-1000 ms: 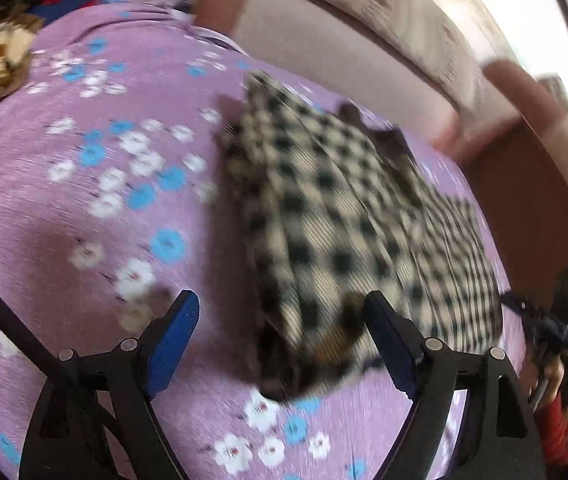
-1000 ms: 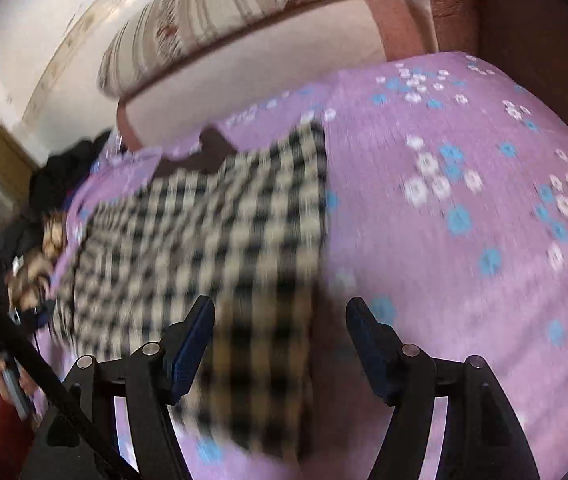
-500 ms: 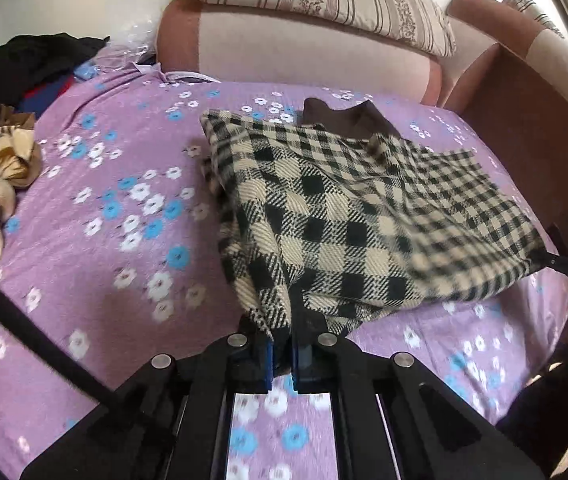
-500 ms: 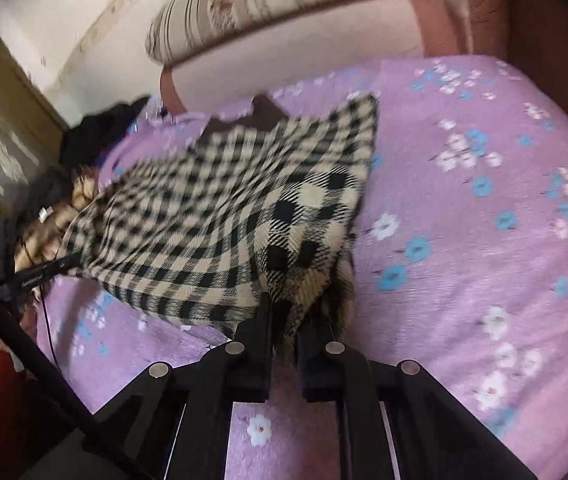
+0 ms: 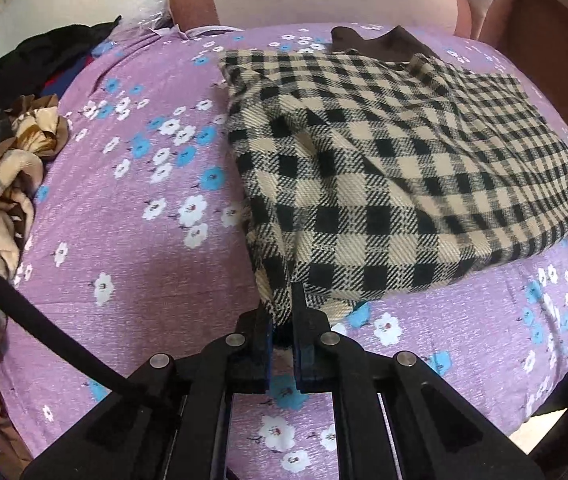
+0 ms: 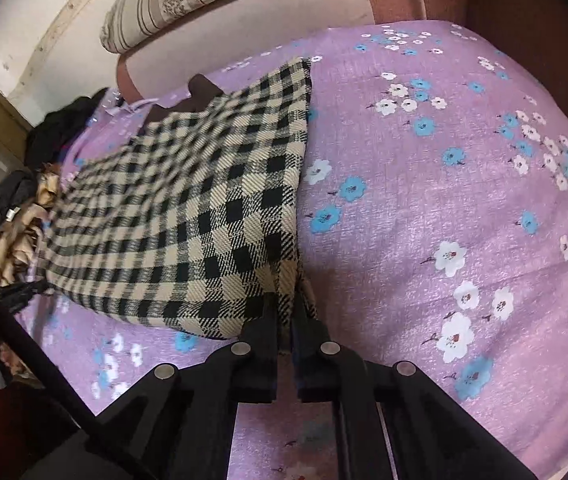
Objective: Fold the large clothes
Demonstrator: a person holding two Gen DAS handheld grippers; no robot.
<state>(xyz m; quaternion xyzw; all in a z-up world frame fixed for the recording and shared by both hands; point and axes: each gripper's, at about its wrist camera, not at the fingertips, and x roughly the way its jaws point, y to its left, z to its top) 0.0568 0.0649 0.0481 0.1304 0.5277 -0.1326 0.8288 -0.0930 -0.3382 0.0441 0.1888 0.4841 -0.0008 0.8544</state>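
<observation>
With both jaws clamped: checked garment (image 5: pixel 383 184) corners.

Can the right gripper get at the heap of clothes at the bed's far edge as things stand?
Probably not. The right gripper is shut on a corner of the checked garment, and the heap of clothes lies beyond the garment's other end, near the left gripper.

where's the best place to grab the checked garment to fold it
At its two near corners, one per gripper, coming from the near edge of the bed. The checked garment lies flat with its dark collar at the far end, so the near hem lifts evenly. The left gripper and right gripper already pinch those corners.
</observation>
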